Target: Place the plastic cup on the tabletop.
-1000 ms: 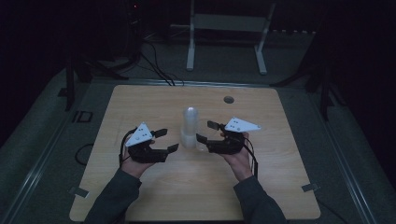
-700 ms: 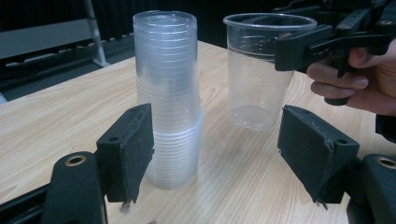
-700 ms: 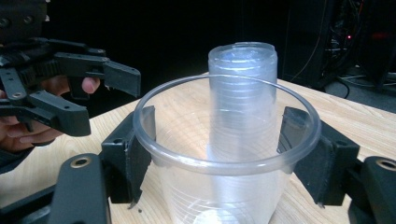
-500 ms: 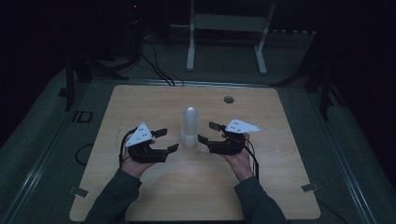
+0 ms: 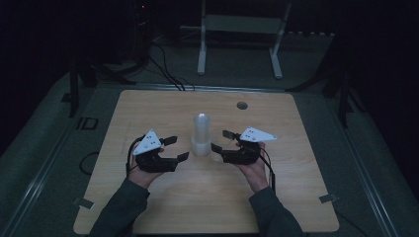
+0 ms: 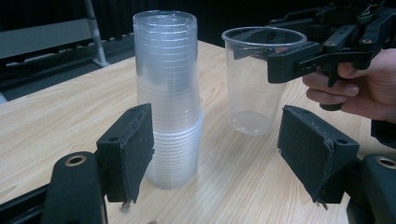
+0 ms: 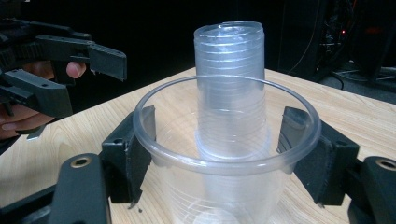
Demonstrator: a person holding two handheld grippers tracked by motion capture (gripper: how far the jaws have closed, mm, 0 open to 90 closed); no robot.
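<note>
Comparing with a second ago, nothing has shifted: right tongs [image 7: 226, 154] still clasp the single cup [image 7: 224, 158] beside the stack [image 6: 170, 93], left tongs [image 6: 217, 154] wide, so separation is paused.

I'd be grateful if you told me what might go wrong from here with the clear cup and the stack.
The right tongs hold a thin single cup at its rim; squeezing harder might buckle it. The tall cup stack stands close beside it, so a sideways nudge could topple it. The left tongs stand open near the stack's base.
</note>
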